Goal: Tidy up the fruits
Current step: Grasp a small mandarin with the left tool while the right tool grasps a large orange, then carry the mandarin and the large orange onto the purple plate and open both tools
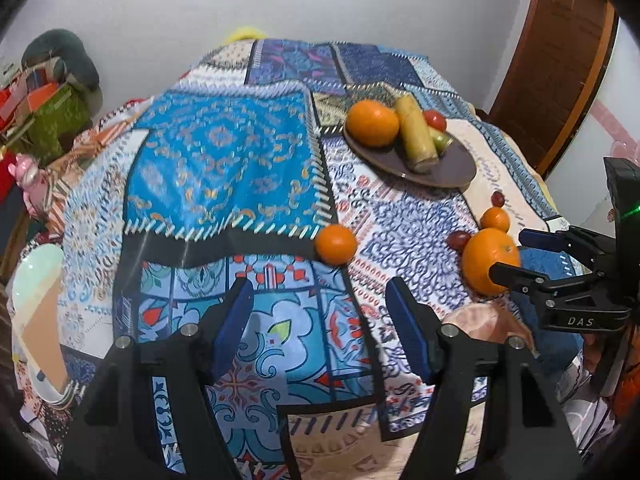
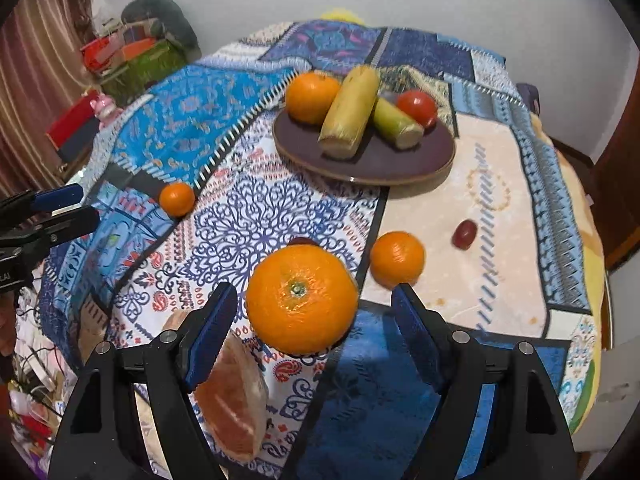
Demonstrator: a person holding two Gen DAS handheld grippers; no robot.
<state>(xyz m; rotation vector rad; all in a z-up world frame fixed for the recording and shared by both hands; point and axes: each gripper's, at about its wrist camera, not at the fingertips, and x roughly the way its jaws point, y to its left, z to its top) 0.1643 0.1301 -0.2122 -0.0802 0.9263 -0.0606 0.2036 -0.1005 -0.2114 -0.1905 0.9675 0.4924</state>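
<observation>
A dark oval plate [image 2: 400, 160] [image 1: 452, 168] at the back of the patchwork-covered table holds an orange [image 2: 312, 97], two pale cane pieces [image 2: 352, 112] and a tomato [image 2: 417, 107]. A large orange [image 2: 302, 298] [image 1: 486, 258] lies on the cloth between the spread fingers of my right gripper [image 2: 312, 332], which is open and not touching it. A small orange [image 2: 397, 259], a red grape [image 2: 465, 234] and a grapefruit wedge [image 2: 234, 396] lie nearby. Another small orange [image 1: 335, 244] [image 2: 177, 199] lies ahead of my open, empty left gripper [image 1: 320, 320].
A second grape [image 1: 458, 239] lies behind the large orange. Clutter of boxes and bags [image 1: 44, 108] stands off the table's left. A wooden door [image 1: 560, 60] is at the right. The table edge drops away close to both grippers.
</observation>
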